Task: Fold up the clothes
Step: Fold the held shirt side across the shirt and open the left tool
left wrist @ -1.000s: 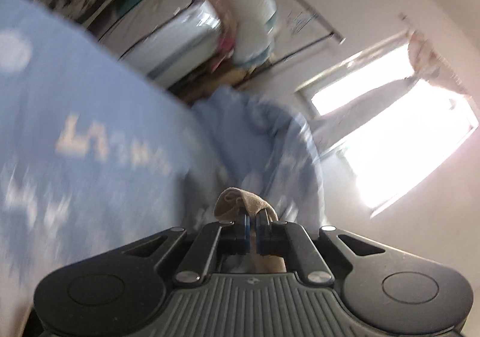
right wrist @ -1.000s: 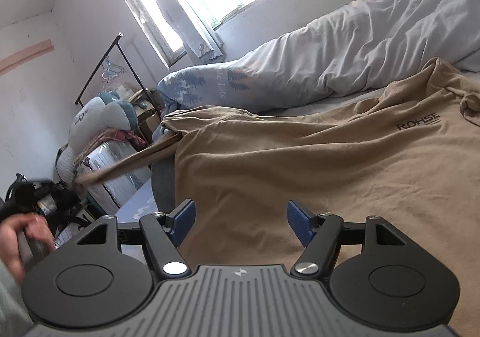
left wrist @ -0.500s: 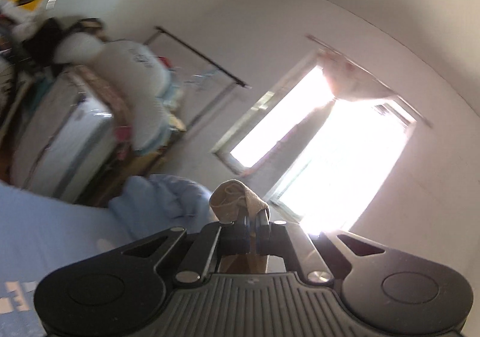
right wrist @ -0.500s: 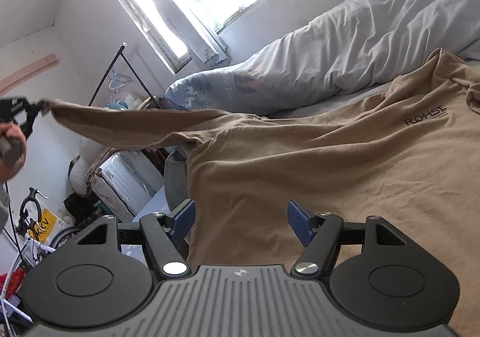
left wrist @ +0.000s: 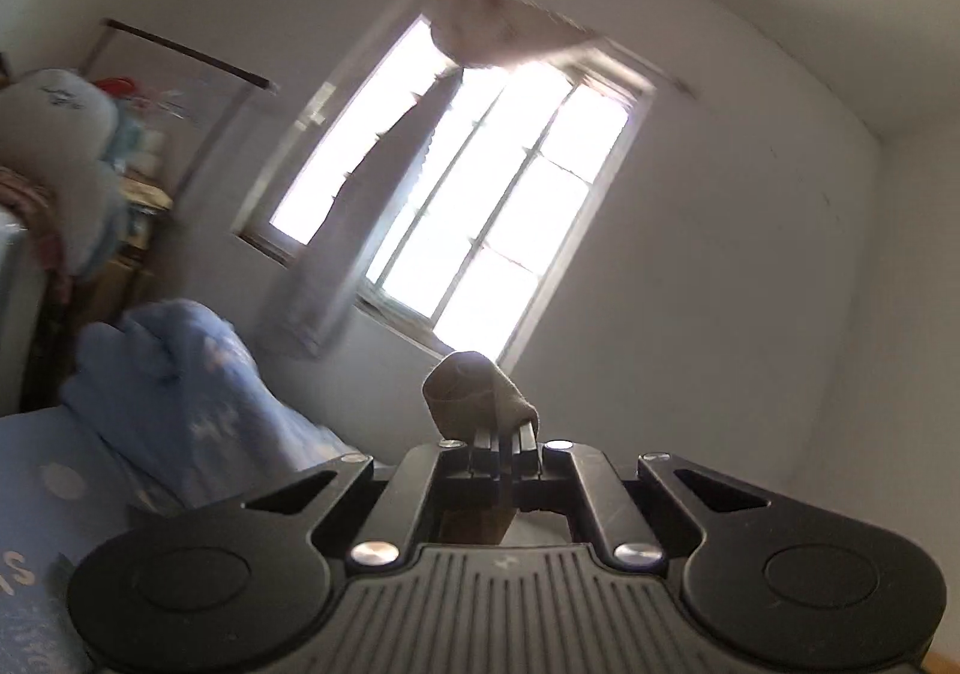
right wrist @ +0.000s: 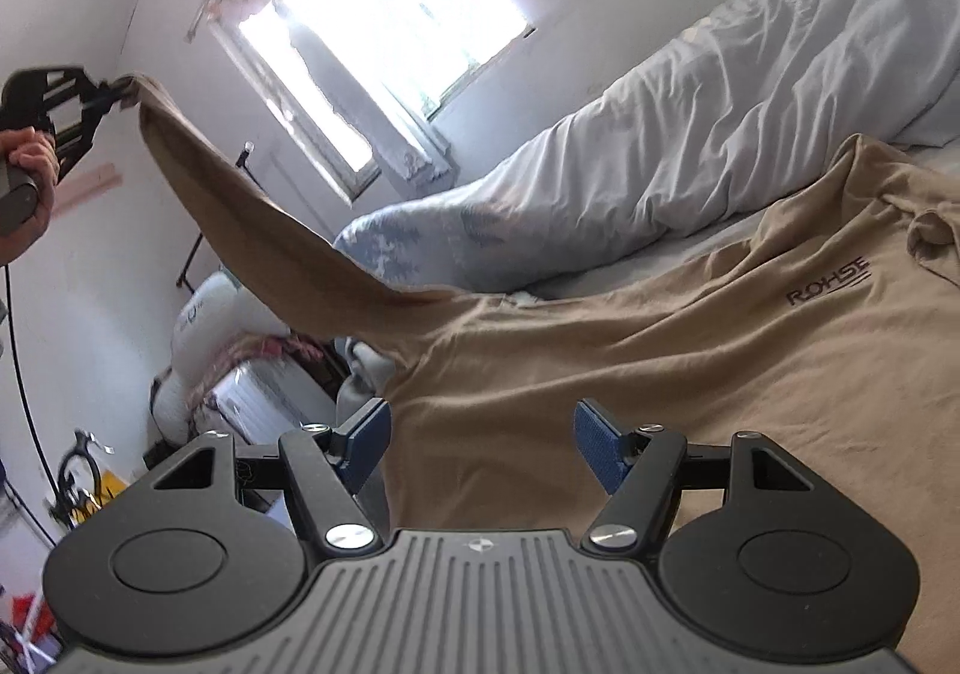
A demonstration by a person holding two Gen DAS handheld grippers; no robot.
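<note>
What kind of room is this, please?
Most likely a bedroom in a home: a tan T-shirt lies spread on a bed beside a rumpled pale duvet, with a curtained window and a clothes rail.

A bright window (right wrist: 372,8) with a curtain (left wrist: 360,218), a rumpled pale-blue duvet (right wrist: 690,164), and perhaps a suitcase (right wrist: 264,392) beside the bed.

Ahead of your right gripper (right wrist: 479,449) the tan shirt (right wrist: 690,368) lies flat, nothing standing on it. The rumpled duvet (right wrist: 690,152) (piled high) walls the bed's far side.
</note>
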